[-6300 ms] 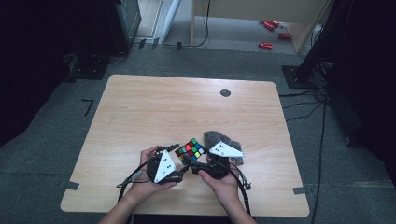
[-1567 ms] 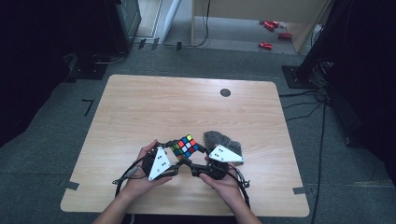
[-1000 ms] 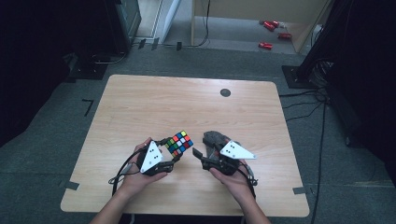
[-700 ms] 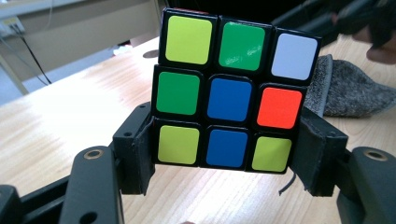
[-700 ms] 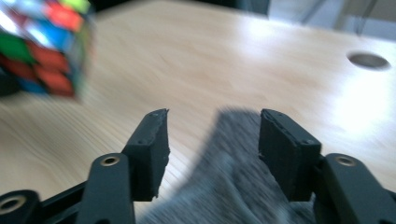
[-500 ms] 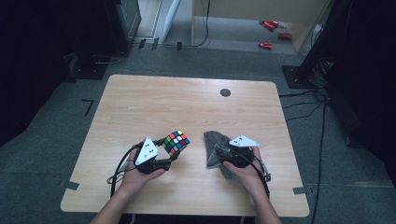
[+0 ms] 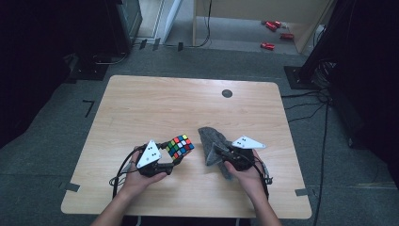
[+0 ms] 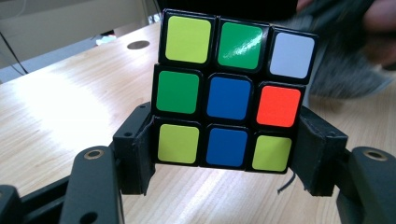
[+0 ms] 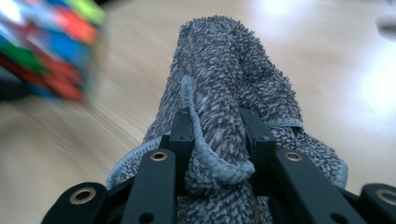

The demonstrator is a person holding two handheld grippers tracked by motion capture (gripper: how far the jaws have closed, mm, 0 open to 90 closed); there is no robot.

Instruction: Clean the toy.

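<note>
A scrambled Rubik's cube [image 7: 179, 147] is held just above the wooden table [image 7: 155, 103], with my left gripper [image 7: 173, 159] shut on its lower row. In the left gripper view the cube [image 8: 231, 93] faces the camera with green, blue, orange, white and yellow-green stickers, and the left gripper [image 8: 226, 161] clamps its two sides. A grey woolly cloth [image 7: 209, 141] is bunched to the right of the cube. My right gripper [image 7: 219, 154] has just been closing and is shut on it. In the right gripper view the cloth [image 9: 224, 70] bulges up between the pads of the right gripper [image 9: 217, 135].
A small dark round mark [image 7: 227, 93] sits near the table's far edge. Bare wood lies to the left and far side. Cables trail from both grippers toward the near edge. Red items [image 7: 268, 45] lie on the floor beyond the table.
The two grippers, earlier close together at the cube, have drawn apart. The left keeps the cube in place, and the right has moved to the right with the cloth.
</note>
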